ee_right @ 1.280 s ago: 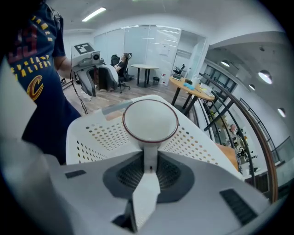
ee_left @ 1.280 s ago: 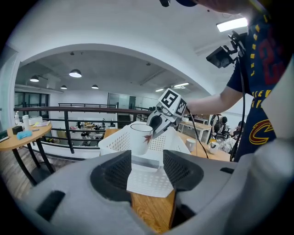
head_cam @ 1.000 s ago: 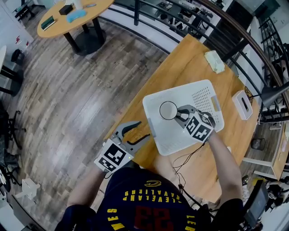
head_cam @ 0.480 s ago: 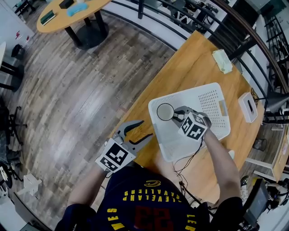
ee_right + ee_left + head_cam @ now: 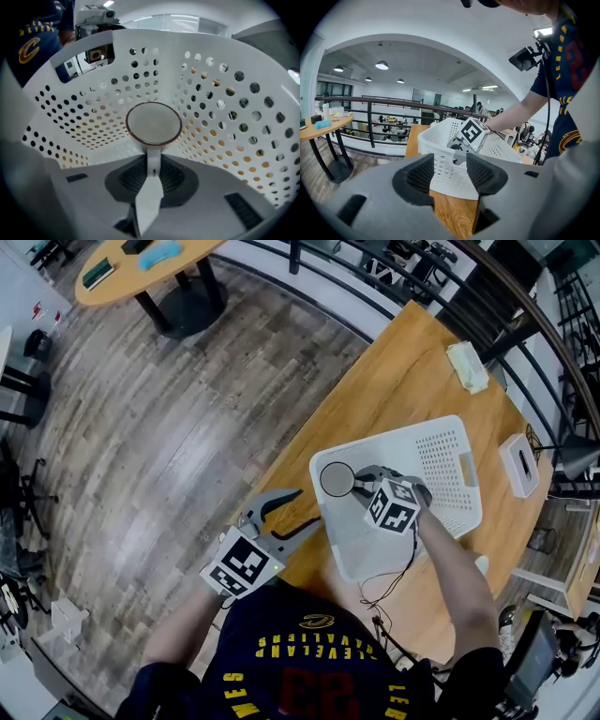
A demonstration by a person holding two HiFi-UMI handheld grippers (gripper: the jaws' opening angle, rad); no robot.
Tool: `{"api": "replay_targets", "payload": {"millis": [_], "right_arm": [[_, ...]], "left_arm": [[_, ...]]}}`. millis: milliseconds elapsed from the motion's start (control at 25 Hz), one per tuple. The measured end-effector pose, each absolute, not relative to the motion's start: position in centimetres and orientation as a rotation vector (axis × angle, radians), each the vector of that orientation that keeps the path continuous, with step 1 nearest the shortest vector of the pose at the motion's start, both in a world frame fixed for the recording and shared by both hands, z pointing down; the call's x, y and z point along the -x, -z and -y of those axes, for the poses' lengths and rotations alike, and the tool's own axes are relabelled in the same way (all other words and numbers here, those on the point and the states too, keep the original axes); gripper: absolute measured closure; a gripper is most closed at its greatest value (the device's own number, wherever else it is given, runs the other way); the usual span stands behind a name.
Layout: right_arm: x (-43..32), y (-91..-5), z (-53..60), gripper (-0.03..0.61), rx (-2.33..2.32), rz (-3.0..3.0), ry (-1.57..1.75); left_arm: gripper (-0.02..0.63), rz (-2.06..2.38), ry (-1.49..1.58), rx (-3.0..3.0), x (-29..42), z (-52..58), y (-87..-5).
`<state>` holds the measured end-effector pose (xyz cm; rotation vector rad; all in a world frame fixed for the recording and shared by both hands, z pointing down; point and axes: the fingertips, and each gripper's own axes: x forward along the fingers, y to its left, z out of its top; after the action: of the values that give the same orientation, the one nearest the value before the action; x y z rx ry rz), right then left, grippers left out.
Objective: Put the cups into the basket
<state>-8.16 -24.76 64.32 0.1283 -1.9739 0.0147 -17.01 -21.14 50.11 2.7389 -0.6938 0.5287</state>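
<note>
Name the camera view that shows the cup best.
Right gripper view: the cup fills the centre, rim clear, its handle pinched in the right claw, inside the basket. Head view shows only a small circle. Left gripper view hides it behind the basket wall.

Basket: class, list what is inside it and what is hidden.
One cup, held by its handle in the right gripper, is inside the basket. The basket floor beneath them is covered.

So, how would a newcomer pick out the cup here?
On the wooden table sits a white perforated basket. Held inside its left end is the cup. It is round and white with a dark rim, and its handle is pinched by the right gripper.
</note>
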Motion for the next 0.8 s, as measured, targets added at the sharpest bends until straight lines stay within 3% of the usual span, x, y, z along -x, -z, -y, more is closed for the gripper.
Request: {"api": "replay_targets", "payload": {"millis": [640,800], "right_arm": [[8.5,-66.2,24.5,0.507,-0.160,1.958,-0.017],[8.2,-65.7,24.6,0.441,-0.169,1.941,-0.045]], "left_arm": [[0.393,0.688,-0.531,-2.733,17.3,21.1,-50.0],[0.393,0.679,-0.537,-2.744,17.3,21.0,-49.6]]}}
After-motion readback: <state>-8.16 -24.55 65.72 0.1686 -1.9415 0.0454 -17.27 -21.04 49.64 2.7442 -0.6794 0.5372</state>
